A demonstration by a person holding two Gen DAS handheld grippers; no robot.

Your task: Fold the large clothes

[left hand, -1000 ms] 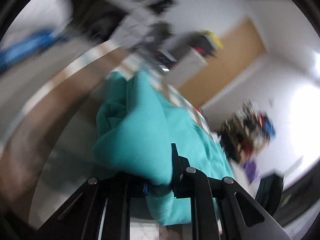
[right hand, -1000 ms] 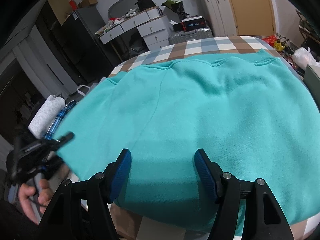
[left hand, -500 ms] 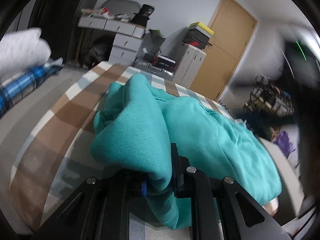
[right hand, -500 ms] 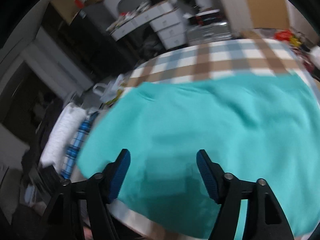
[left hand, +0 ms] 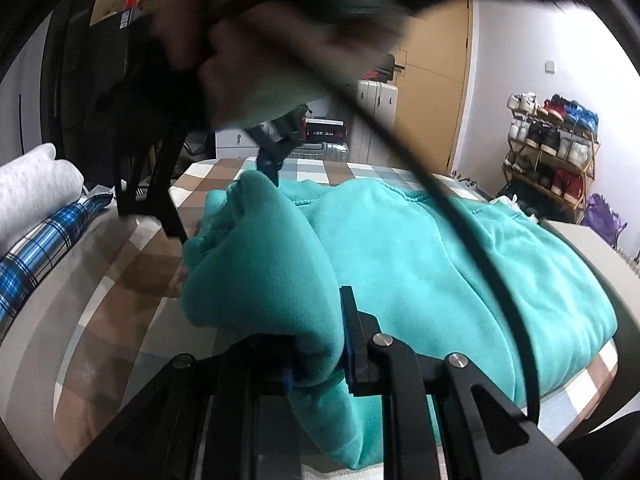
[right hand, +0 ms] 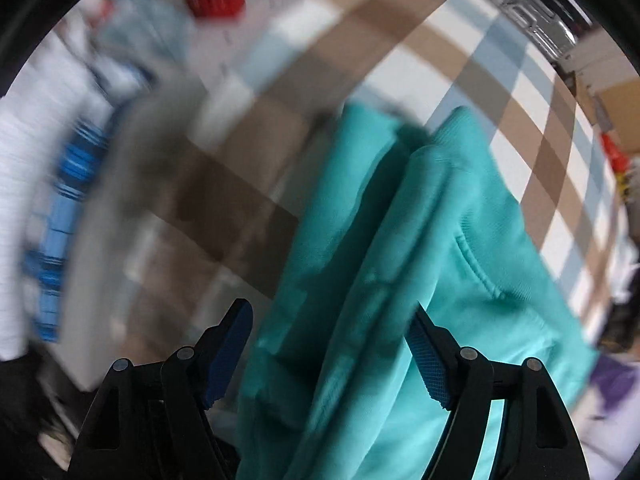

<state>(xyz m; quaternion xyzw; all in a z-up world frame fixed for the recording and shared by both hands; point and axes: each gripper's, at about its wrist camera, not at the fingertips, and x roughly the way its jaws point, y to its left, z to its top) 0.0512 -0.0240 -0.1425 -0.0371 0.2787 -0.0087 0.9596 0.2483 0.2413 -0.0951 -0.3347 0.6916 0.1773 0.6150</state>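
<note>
A teal sweatshirt (left hand: 420, 264) lies on the checked bed cover (left hand: 132, 264). Its left side is gathered into a raised fold. My left gripper (left hand: 316, 360) is shut on the near end of that fold. A person's hand (left hand: 248, 60) carries my right gripper in from above, and one of its blue pads (left hand: 269, 162) hangs just over the far end of the fold. In the right wrist view, my right gripper (right hand: 328, 320) points steeply down at the sweatshirt (right hand: 400, 240). Its jaws are opening, and the fold lies below the gap without the pads pressing on it.
A white pillow (left hand: 32, 184) and blue plaid cloth (left hand: 36, 248) lie at the bed's left edge. A black cable (left hand: 472, 232) crosses over the sweatshirt. Suitcases (left hand: 376, 100), a wooden door (left hand: 436, 92) and a shoe rack (left hand: 552, 140) stand beyond the bed.
My right gripper swung from the sweatshirt's near hem across to its left fold, tipped downward and spread its jaws wider. It came into the left wrist view. My left gripper rolled and kept its grip.
</note>
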